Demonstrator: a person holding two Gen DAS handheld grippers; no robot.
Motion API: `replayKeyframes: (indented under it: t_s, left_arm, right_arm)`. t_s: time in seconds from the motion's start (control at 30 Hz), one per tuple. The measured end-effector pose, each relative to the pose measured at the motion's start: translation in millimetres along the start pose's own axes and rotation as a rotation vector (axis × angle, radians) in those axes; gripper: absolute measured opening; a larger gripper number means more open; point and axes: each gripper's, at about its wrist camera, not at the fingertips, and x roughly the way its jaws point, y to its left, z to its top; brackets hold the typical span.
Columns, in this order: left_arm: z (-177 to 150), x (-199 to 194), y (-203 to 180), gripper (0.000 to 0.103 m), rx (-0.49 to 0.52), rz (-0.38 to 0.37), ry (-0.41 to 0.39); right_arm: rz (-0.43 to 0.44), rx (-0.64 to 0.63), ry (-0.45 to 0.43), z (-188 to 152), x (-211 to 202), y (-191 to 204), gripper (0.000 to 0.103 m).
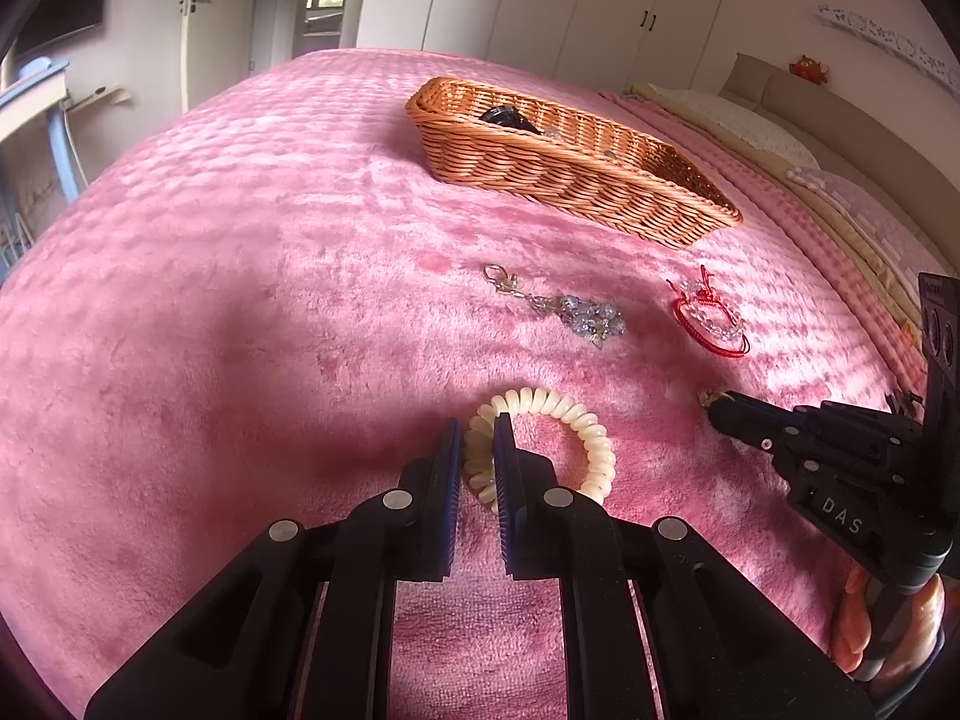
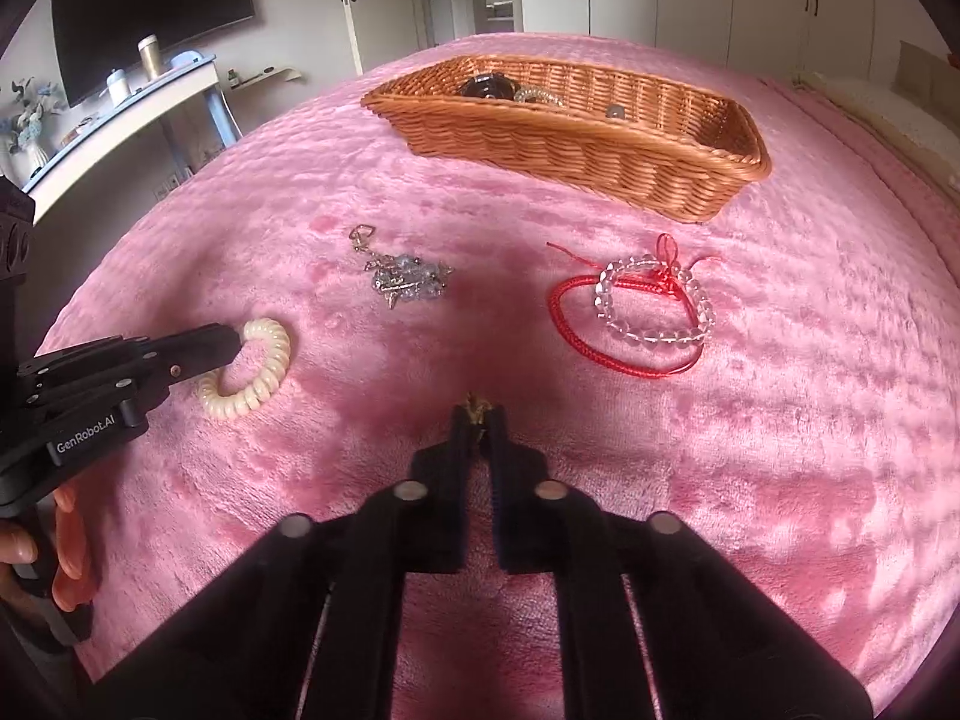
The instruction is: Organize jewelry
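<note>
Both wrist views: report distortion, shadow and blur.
Left wrist view: fisheye bends the bed into a dome, dark corners, shadow left of the left gripper. Right wrist view: same bulge, wicker basket sharp, gripper bodies soft up close.

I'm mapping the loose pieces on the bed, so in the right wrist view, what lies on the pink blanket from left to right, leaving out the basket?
Cream coil bracelet → silver charm keychain → small gold piece pinched in the right gripper → red cord bracelet, overlapped by a clear bead bracelet.
</note>
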Motion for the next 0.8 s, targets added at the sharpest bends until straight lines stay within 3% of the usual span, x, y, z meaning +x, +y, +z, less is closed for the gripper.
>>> replayKeyframes:
  t_s: [0.47, 0.73, 0.8]
  left_arm:
    - [1.5, -19.8, -4.5, 0.009, 0.017, -0.014, -0.094]
    - [2.7, -21.0, -5.3, 0.009, 0.019, -0.021, -0.103]
    - [2.5, -20.9, -4.9, 0.009, 0.017, -0.025, -0.101]
  right_arm:
    - [0.101, 0.062, -0.14, -1.9, -34.5, -14.9, 0.001]
    - [0.151, 0.084, -0.115, -2.6, -30.8, -19.9, 0.002]
    - [0.133, 0.078, -0.078, -2.2, -23.0, -17.5, 0.018]
